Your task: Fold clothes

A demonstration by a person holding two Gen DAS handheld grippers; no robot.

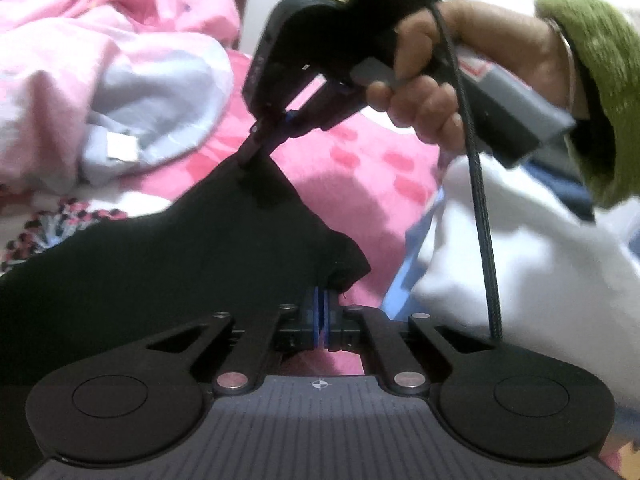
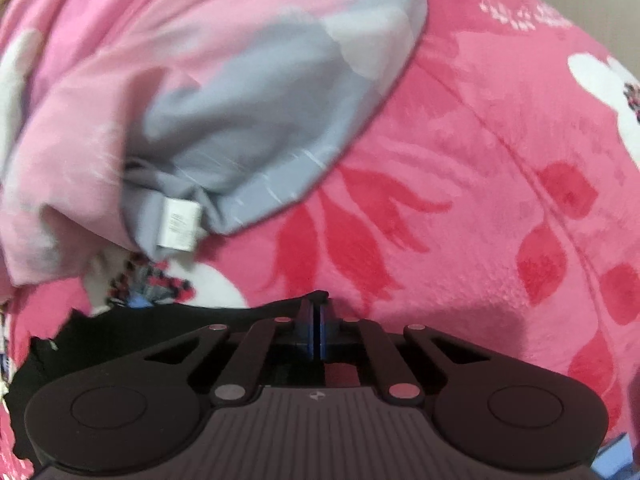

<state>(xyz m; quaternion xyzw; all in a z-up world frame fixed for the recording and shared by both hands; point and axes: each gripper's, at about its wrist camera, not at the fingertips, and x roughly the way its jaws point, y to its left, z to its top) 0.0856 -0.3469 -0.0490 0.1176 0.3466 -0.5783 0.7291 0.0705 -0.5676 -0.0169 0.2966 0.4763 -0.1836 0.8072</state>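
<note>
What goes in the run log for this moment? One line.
left gripper: shut on black garment | right gripper: shut on same garment | surface: pink blanket

both views are lit softly and evenly from above, with strong fisheye bending and dark vignetted corners. the pink floral blanket [image 2: 480,184] carries a soft shadow near the lower frame, and the black garment [image 1: 168,272] reads as a flat, detail-less mass. motion blur smears the pink-and-grey cloth [image 2: 224,120] and the person's hand [image 1: 424,92]; no glare appears.
</note>
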